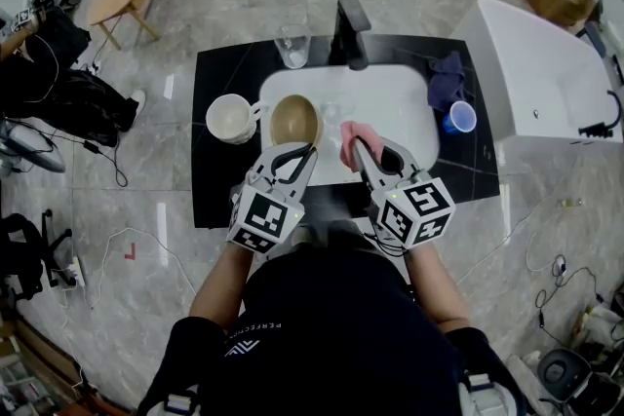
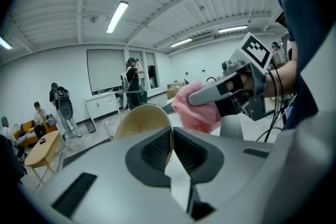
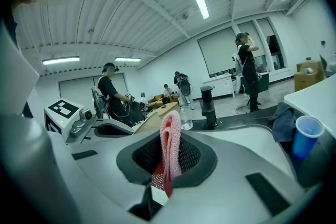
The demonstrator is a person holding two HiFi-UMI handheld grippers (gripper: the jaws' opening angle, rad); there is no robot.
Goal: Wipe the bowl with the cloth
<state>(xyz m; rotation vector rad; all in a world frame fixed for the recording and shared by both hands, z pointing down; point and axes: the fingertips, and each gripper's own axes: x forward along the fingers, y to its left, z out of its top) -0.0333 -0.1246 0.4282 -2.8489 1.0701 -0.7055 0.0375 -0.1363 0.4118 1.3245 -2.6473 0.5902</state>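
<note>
My left gripper is shut on the rim of a tan bowl, which is lifted and tilted over the white sink. The left gripper view shows the bowl standing on edge, its rim pinched between the jaws of that gripper. The right gripper is shut on a pink cloth, held just right of the bowl. The folded cloth sticks up between the right gripper's pads. Cloth and bowl are close together, and I cannot tell whether they touch.
A cream mug stands on the black counter left of the sink. A clear glass and the dark faucet are at the back. A dark cloth and a blue cup sit at the right.
</note>
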